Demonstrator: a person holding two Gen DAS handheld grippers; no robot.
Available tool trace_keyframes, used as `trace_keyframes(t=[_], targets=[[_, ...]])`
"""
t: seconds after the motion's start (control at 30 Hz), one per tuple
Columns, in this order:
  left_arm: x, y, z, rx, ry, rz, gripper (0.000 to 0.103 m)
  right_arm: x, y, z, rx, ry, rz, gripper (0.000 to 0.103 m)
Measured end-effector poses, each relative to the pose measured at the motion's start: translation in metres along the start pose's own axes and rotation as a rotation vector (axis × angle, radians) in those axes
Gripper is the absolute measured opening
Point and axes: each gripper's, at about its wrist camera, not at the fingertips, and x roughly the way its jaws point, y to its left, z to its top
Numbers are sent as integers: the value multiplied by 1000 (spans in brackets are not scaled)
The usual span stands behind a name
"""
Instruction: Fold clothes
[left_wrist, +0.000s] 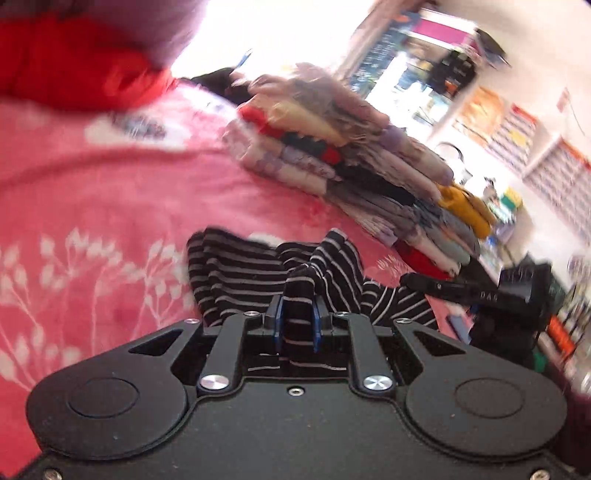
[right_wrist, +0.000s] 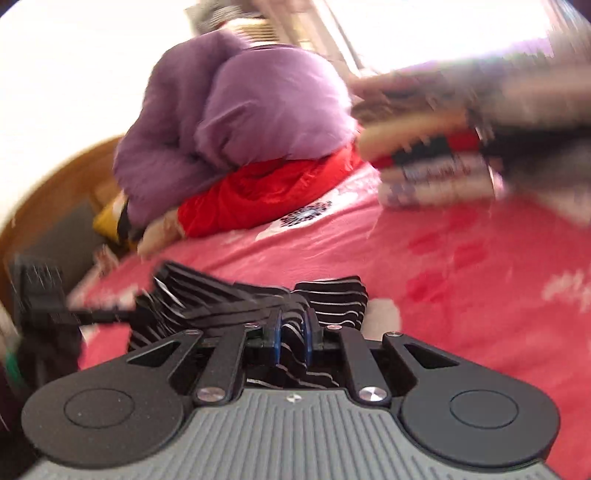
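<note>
Both tongs pinching the striped garment (left_wrist: 258, 273) – L tongs (left_wrist: 298, 317) & R tongs (right_wrist: 291, 328) each clamp an end, cloth strung between them over the pink bed (left_wrist: 110, 206), folded stack (left_wrist: 332, 158) beyond, ahead-right of L.

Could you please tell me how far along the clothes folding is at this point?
Done: a stack of folded clothes sits on the pink bedsheet. In hand: the striped garment, pinched by the left hand-held gripper and the right hand-held gripper. Left: the purple garment and red garment, unfolded.
</note>
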Motion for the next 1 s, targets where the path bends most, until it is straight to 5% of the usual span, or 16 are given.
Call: trace_keyframes(t=[0.13,0.27,0.33,0.37,0.4,0.43,0.47,0.57,0.73,0.87,1.0], targets=[[-3,9,-11,-117,5,-14,53,8,-40,-17,268,-55,34,18],[-11,4,-18,-124,-5,11,56,-2,-46,-34,388,-32,48,58],[-7,4,-19,-122,-2,22,55,-3,-37,-39,365,6,60,65],[-5,1,-20,-100,3,25,54,-2,-30,-41,327,9,40,64],[-2,-2,-20,-74,8,28,42,0,-23,-43,273,21,24,55],[0,-6,-21,-41,9,39,19,3,-15,-46,219,32,7,43],[2,-10,-22,-8,9,51,13,7,-8,-48,171,53,0,24],[-11,-19,-12,50,-121,-8,11,11,5,-51,66,61,-15,18],[-17,-8,16,24,-292,-91,11,1,8,-14,-11,-158,64,18],[6,11,19,-32,-273,-88,11,19,-4,12,-10,-225,122,18],[24,23,18,-48,-242,-68,11,49,-34,13,70,-176,126,18]])
